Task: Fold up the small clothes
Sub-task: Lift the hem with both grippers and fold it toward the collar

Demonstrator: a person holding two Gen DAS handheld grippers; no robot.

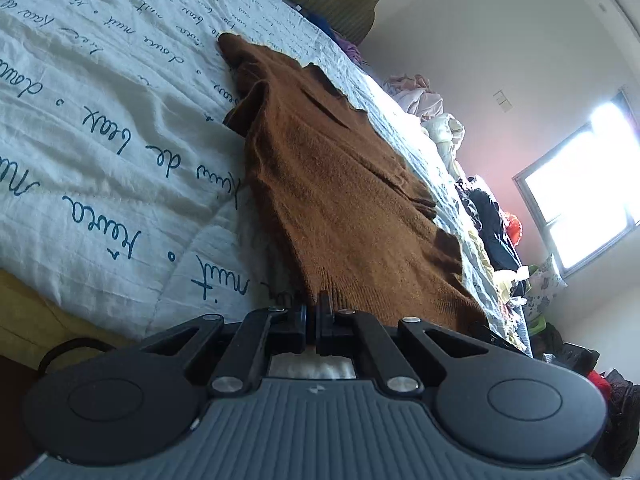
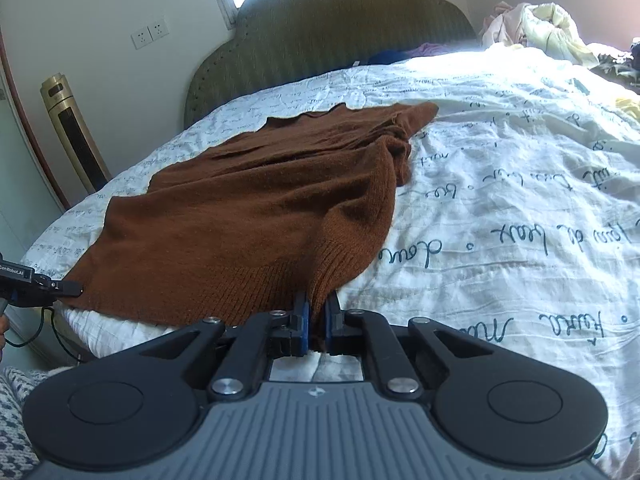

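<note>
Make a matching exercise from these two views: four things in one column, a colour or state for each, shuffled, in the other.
1. sweater
2. headboard
3. bedspread
4. right claw

a. white with blue writing
b. shut on the hem
c. brown
d. green

Pairs: 1-c, 2-d, 3-a, 4-b

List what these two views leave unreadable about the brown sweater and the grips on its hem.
- Left wrist view: the brown sweater has its far sleeve tucked under its own folds.
- Left wrist view: the hem inside the left gripper is covered by the fingers.
- Right wrist view: the right gripper covers the hem it pinches.
- Right wrist view: the left gripper is cut off by the left edge.
</note>
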